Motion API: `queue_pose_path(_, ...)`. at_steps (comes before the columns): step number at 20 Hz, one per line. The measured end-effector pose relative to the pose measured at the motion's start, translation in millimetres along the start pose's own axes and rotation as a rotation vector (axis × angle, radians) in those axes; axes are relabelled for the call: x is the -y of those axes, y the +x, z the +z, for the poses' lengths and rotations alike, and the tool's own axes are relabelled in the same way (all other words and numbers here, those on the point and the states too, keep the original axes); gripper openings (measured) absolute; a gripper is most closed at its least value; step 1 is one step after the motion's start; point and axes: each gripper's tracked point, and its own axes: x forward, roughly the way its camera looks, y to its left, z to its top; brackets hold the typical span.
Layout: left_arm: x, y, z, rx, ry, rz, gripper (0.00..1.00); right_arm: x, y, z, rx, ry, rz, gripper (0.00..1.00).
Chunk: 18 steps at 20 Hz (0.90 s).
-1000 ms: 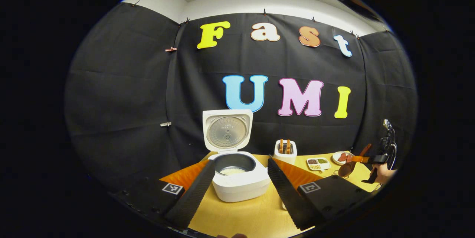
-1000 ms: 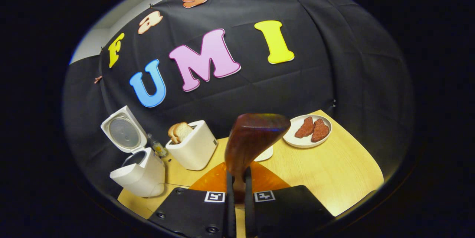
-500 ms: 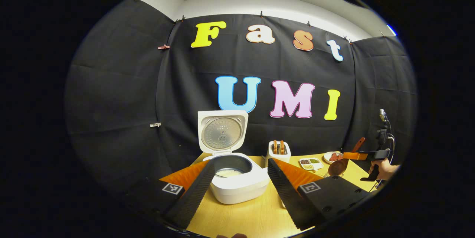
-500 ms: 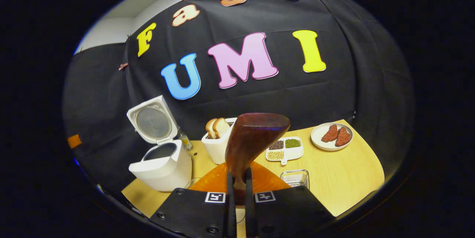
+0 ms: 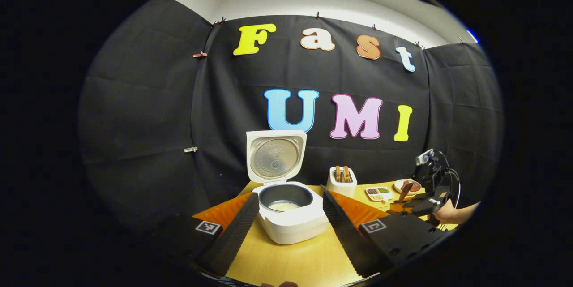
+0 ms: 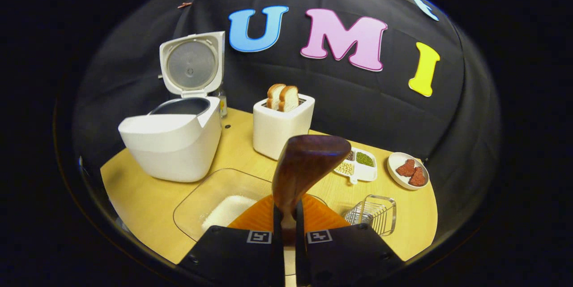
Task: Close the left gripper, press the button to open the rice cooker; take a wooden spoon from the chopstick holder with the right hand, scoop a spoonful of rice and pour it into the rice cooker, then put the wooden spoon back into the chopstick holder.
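A pale wooden tabletop [image 6: 147, 197] stands before a black cloth wall. Nearest, the right gripper [image 6: 289, 215] has its jaws clamped on the handle of a dark brown wooden spoon [image 6: 304, 168], whose long axis runs forward and upward from the jaws, bowl uppermost. Just below and to the left of the jaws lies a clear shallow tray of white rice [image 6: 219, 206]; to the right stands a wire chopstick holder [image 6: 374, 215]. Farther left is the white rice cooker [image 6: 172, 139], lid raised. The scoop probably requires tipping the bowl down and left. The left gripper [image 5: 286, 220] hovers before the cooker, jaws apart.
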Motion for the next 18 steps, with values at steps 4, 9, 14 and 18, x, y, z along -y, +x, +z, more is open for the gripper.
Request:
queue_pose_path(4,-13,-4,-4,-0.007,0.002,0.03,0.98,-27,16,-19,-0.03,0.046,0.03,0.14)
queue_pose_path(9,-22,-7,-10,-0.021,-0.002,0.049,0.98,-65,24,-24,-0.035,0.228,0.108,0.14)
queue_pose_path(14,-22,-4,-11,-0.025,-0.015,0.042,0.98,-55,37,-27,-0.052,0.706,0.153,0.14)
queue_pose_path(18,-22,-1,-8,-0.02,-0.008,0.033,0.98,-36,24,-20,-0.001,0.939,0.194,0.13)
